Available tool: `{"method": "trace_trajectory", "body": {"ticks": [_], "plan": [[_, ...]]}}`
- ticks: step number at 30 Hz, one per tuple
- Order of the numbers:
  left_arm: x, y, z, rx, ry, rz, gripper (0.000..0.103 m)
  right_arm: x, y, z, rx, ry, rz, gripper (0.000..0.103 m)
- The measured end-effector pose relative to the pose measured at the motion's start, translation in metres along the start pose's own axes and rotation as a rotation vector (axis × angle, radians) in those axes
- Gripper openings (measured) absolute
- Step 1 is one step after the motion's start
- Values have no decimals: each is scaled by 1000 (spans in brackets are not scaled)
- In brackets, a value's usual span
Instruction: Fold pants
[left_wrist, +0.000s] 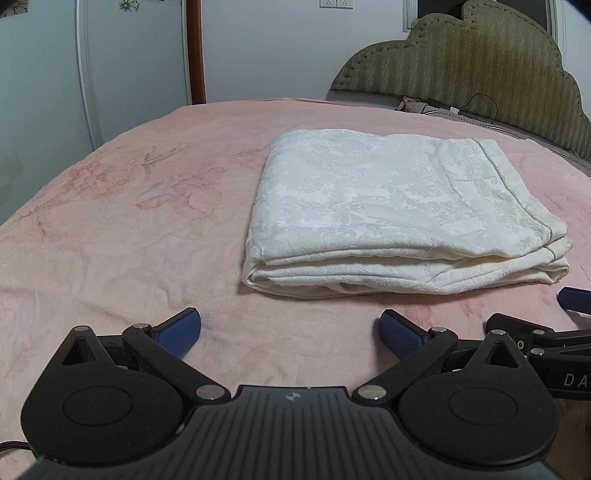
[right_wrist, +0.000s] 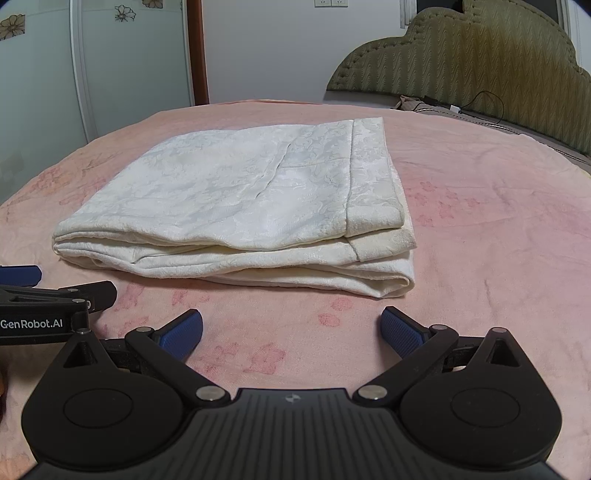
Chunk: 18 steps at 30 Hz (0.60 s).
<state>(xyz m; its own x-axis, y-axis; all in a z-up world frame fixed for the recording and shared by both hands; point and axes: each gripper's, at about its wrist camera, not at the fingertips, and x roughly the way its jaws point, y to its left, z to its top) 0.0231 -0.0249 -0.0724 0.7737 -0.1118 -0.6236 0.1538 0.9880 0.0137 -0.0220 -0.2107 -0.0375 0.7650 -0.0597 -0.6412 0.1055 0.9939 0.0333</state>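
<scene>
- Bed (left_wrist: 110, 221): bare pink sheet left of the pants (left_wrist: 388, 210), clear strip along the near edge.
- "GenRobot.AI" printed on left hand-held gripper (left_wrist: 290, 332).
- Both it and right hand-held gripper (right_wrist: 291, 330) have jaws spread, empty; folded pants lie just ahead, untouched.

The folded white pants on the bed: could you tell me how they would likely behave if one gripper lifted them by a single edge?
The folded white pants would probably flop: soft stacked layers show along the near edge. The loose top layer may peel away, so the fold could open. Pushed across the pink bedspread, they would likely bunch rather than slide.
</scene>
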Motion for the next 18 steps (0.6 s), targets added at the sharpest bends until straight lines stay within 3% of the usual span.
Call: {"method": "trace_trajectory", "body": {"ticks": [18], "plan": [[0,0,0,2,-1,3,103,0,-1,0,-2,0,0,103]]}}
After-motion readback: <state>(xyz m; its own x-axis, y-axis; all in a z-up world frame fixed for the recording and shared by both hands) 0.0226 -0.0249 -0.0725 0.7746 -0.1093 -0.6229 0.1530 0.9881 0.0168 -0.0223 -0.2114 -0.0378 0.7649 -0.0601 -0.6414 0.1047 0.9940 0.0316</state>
